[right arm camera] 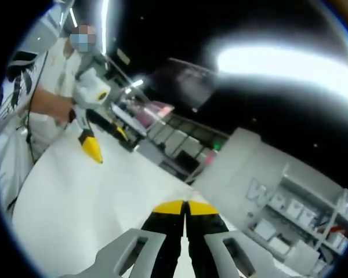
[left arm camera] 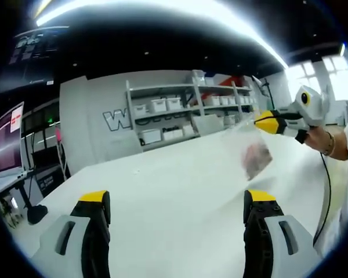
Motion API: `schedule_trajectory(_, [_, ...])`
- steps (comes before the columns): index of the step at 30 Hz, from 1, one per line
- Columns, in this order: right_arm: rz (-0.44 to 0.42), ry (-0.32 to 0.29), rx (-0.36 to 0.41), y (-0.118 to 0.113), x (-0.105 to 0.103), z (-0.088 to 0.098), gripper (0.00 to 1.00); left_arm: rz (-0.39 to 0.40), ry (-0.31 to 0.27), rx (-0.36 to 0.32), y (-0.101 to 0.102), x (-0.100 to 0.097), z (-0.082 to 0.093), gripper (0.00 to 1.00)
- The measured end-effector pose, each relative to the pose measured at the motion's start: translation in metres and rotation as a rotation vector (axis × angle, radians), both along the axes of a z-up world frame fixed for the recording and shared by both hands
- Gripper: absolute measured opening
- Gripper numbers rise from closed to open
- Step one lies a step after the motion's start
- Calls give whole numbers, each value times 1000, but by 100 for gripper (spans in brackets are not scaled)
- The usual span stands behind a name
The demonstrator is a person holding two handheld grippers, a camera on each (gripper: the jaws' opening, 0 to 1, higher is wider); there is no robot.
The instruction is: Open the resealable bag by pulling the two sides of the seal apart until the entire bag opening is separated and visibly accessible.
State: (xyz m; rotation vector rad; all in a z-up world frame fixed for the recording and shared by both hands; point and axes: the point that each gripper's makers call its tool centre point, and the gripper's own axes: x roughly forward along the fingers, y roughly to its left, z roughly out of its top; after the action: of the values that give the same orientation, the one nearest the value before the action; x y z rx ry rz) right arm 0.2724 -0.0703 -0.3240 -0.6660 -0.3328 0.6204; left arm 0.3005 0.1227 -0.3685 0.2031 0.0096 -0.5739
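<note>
A clear resealable bag (left arm camera: 255,152) with something reddish inside hangs above the white table (left arm camera: 162,179). My right gripper (left arm camera: 262,120) comes in from the right and is shut on the bag's top edge, held by a person's hand. In the right gripper view its black, yellow-tipped jaws (right arm camera: 185,208) stand pressed together; the bag itself is hidden there. My left gripper (left arm camera: 177,200) is open, jaws wide apart, low over the table and short of the bag. In the right gripper view it (right arm camera: 104,143) hovers over the table's far left.
Grey shelves (left arm camera: 185,110) with white bins stand behind the table. A monitor (left arm camera: 7,139) is at the far left edge. A person in a white shirt (right arm camera: 43,75) stands at the table side. A black cable (left arm camera: 326,191) hangs by the right gripper.
</note>
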Motion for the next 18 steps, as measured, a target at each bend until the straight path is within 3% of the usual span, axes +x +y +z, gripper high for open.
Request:
schedule_trajectory(6, [31, 22, -17, 7, -6, -10, 0, 0, -1, 3, 0, -1, 0, 94])
schedule_trajectory(18, [165, 75, -64, 44, -27, -31, 0, -6, 4, 9, -1, -5, -4, 91])
